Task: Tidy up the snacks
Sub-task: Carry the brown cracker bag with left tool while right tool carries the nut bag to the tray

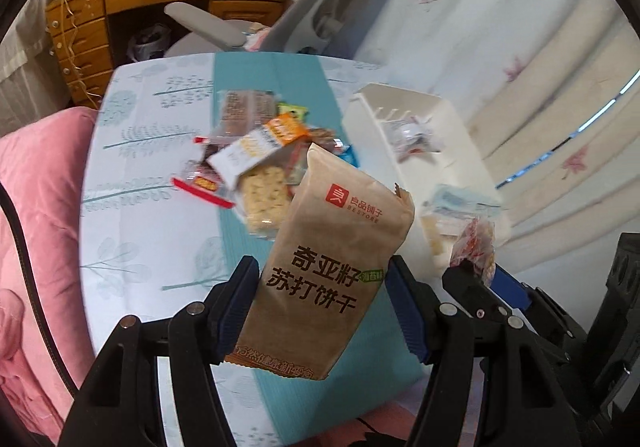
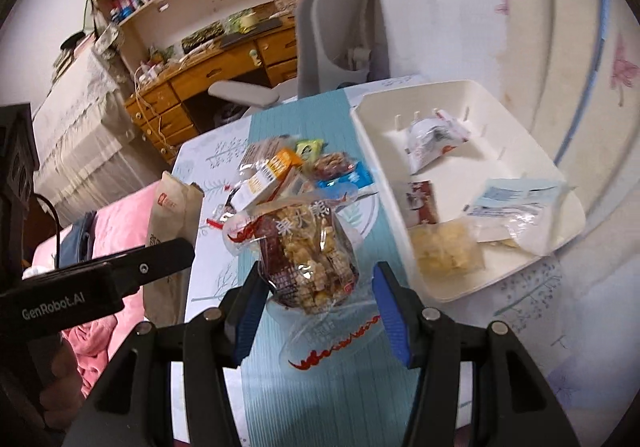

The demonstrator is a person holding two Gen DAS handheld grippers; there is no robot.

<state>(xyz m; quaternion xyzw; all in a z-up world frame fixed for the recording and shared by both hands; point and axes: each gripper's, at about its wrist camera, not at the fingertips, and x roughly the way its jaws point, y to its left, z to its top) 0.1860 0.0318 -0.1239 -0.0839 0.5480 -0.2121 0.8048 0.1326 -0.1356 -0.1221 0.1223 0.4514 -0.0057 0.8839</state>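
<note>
A heap of snack packets (image 2: 296,167) lies mid-tabletop (image 2: 208,283) on the runner (image 2: 332,387); the tray (image 2: 532,259) sits to its right, holding several packets; a desk (image 2: 208,79) and chair (image 2: 340,35) stand behind.

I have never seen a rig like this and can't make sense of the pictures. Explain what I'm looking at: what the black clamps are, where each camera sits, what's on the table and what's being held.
No robot arm here: a person holds a two-finger gripper in each hand, and each gripper carries a fisheye camera looking along its fingers, so the black arms with blue pads at the bottom of each picture are that gripper itself.

The left wrist view shows the left gripper clamped on a brown cracker packet. The right wrist view shows the right gripper clamped on a clear bag of mixed snacks; the left one appears at its left edge.

Below is a table with a pale leaf-print cloth and a teal runner. A pile of loose snack packets lies on it, beside a white tray already holding a few packets.
</note>
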